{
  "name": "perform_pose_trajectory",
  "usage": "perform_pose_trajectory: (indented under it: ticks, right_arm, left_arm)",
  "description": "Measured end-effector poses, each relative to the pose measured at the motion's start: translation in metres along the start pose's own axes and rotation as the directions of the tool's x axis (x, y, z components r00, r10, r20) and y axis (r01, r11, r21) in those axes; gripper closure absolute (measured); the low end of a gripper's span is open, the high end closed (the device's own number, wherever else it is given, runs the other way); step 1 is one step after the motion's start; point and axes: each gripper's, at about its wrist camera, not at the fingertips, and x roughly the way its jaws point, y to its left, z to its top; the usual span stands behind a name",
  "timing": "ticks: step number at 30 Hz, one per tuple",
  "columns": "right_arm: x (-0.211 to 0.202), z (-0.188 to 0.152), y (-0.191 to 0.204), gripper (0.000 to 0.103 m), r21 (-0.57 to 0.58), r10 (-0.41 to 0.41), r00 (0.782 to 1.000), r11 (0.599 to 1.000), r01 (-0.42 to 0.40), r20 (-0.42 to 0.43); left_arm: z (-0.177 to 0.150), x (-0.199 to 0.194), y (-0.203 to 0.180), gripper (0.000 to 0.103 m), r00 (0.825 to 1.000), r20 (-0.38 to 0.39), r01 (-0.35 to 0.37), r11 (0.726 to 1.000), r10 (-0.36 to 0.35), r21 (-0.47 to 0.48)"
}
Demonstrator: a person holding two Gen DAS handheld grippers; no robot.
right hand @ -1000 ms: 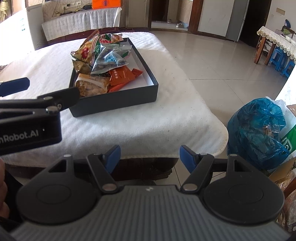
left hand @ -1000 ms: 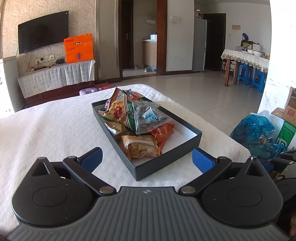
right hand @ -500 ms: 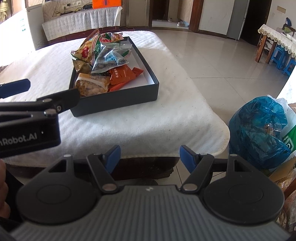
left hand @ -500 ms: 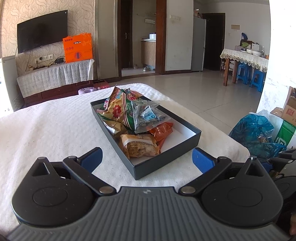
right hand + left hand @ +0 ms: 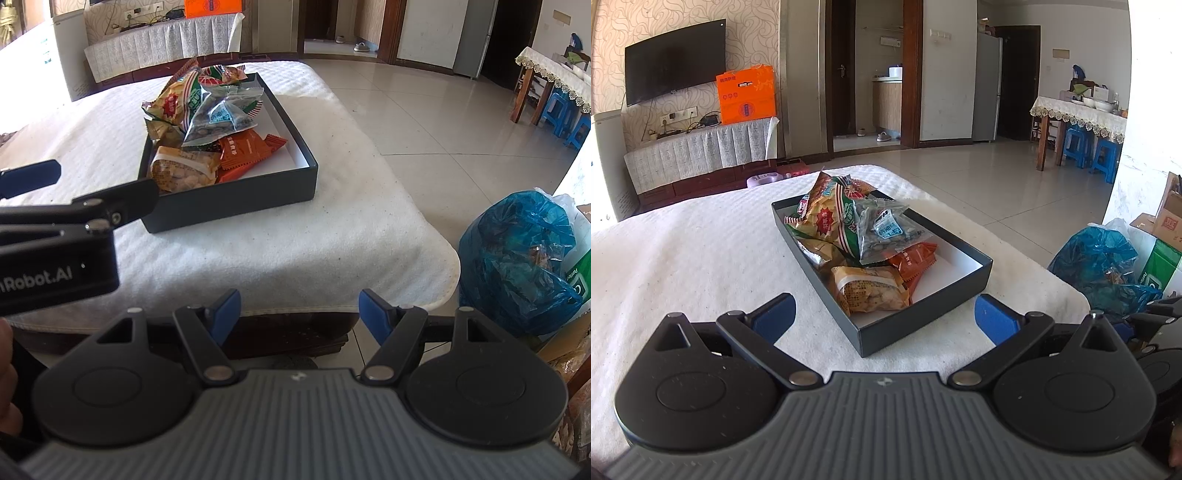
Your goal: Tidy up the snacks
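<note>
Packets pile up in the box [image 5: 925, 325], lower ones half buried: clear bag [image 5: 886, 230] on top, orange packet [image 5: 916, 260] under it, biscuit pack [image 5: 868, 291] nearest. The box sits on the counter [image 5: 683, 258]. Left hand-held gripper [image 5: 884, 317] spread wide, empty; right hand-held gripper [image 5: 299, 308] released off the counter's edge. Blue bag [image 5: 517, 258], contents unclear.

A dark box [image 5: 923, 317] with a white inside sits on the white desk [image 5: 683, 258]. Snack bags [image 5: 842, 225] lie piled at one end, a clear one [image 5: 886, 230] on top.
</note>
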Motion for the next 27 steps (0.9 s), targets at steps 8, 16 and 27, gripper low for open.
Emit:
perform_pose_trajectory:
  ticks: [8,16,27]
  right_arm:
    - [0.0001,-0.0001,-0.0001,0.030,0.000,0.000,1.000,1.000,0.000,0.000]
    - [0.0002,-0.0002,-0.0001,0.030,0.000,0.000,1.000,1.000,0.000,0.000]
    - [0.0002,-0.0003,-0.0002,0.030,0.000,0.001,1.000,1.000,-0.001,0.000]
  left_arm:
    - [-0.0007,-0.0002,0.0000,0.000,1.000,0.000,0.003,1.000,-0.003,0.000]
    - [-0.0009,0.0002,-0.0003,0.000,1.000,0.000,0.005,1.000,-0.005,0.003]
    - [-0.0010,0.0003,-0.0007,0.000,1.000,-0.001,0.006,1.000,-0.006,0.003]
